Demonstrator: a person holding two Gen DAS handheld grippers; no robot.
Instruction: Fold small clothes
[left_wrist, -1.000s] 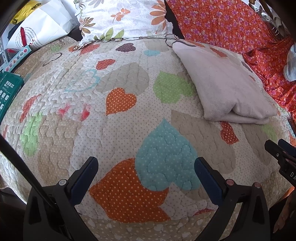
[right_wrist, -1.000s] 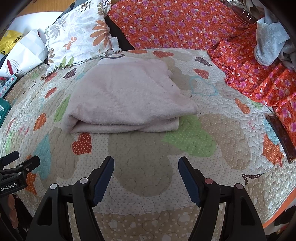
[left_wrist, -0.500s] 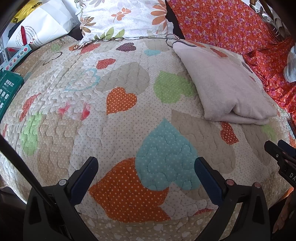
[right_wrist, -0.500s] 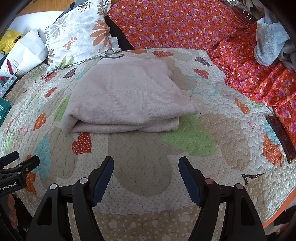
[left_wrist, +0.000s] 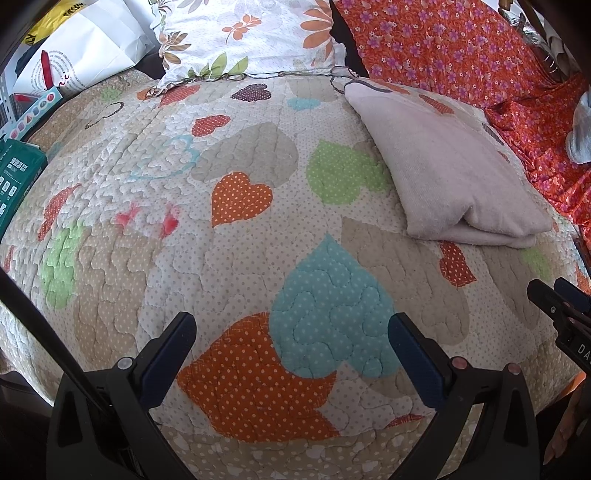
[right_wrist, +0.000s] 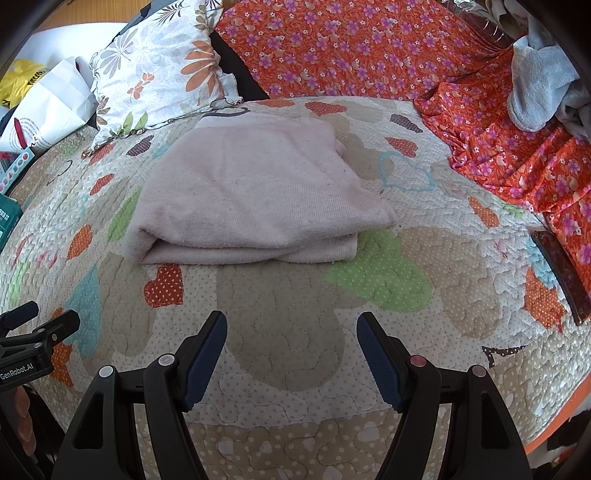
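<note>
Bedding fills the left wrist view: a heart-patterned quilt (left_wrist: 229, 236) is spread on the bed, with one floral pillow (left_wrist: 243, 33) and one white bag (left_wrist: 81, 51) behind. One folded pinkish garment (left_wrist: 450, 173) is seen at the right. The left hand-held gripper (left_wrist: 291, 347) is held released above the quilt.

From the right wrist, the garment (right_wrist: 251, 192) is centred, the right hand-held gripper (right_wrist: 291, 347) is parted and empty before it, and a dark flat object (right_wrist: 561, 273), possibly a phone, is shown only here.

A heart-patterned patchwork quilt (right_wrist: 295, 354) covers the bed beneath the fingers, with a floral white pillow (right_wrist: 159, 77) and orange flowered sheet (right_wrist: 351, 48) beyond them.
</note>
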